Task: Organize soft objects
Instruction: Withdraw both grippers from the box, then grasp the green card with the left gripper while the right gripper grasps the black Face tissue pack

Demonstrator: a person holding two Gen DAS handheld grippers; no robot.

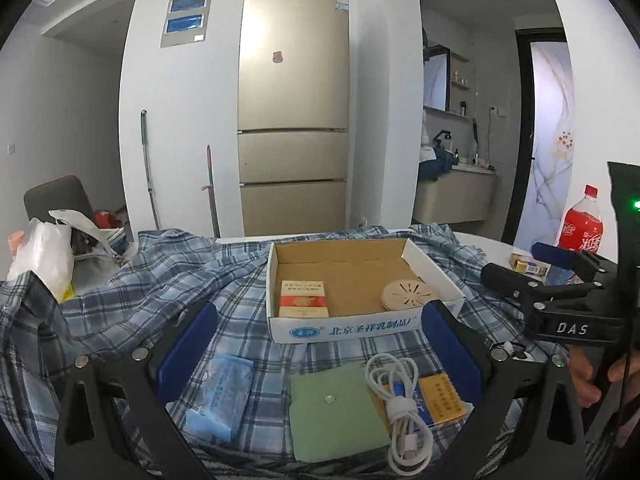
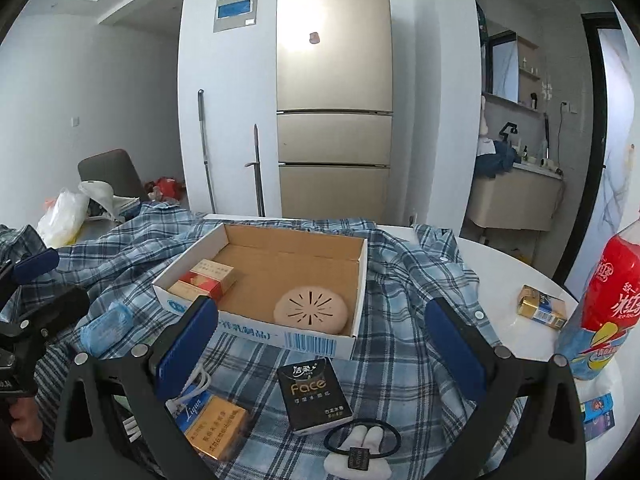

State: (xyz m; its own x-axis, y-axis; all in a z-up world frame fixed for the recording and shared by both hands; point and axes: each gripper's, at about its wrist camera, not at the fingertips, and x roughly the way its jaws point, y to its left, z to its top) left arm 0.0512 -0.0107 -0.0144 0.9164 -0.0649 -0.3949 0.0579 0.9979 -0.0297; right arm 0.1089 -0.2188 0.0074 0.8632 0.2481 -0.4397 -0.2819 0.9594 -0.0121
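A cardboard box (image 1: 432, 272) (image 2: 360, 292) sits on a blue plaid shirt (image 1: 168, 276) (image 2: 416, 272) on the table. It holds a red cigarette pack (image 1: 303, 298) (image 2: 204, 280) and a beige round disc (image 1: 406, 295) (image 2: 311, 312). My left gripper (image 1: 318, 354) is open above a blue tissue pack (image 1: 222, 396), a green pad (image 1: 334, 410), a white cable (image 1: 400, 404) and a yellow pack (image 1: 442, 400). My right gripper (image 2: 320, 346) is open above a black tissue pack (image 2: 314, 396), a yellow pack (image 2: 214, 424) and a black hair tie (image 2: 362, 442). The right gripper also shows in the left wrist view (image 1: 532, 268).
A red cola bottle (image 1: 580, 226) (image 2: 604, 308) and a small gold pack (image 2: 542, 306) stand on the white table at right. Plastic bags (image 1: 44, 250) (image 2: 64, 216) lie at left. A gold fridge (image 1: 294, 112) stands behind.
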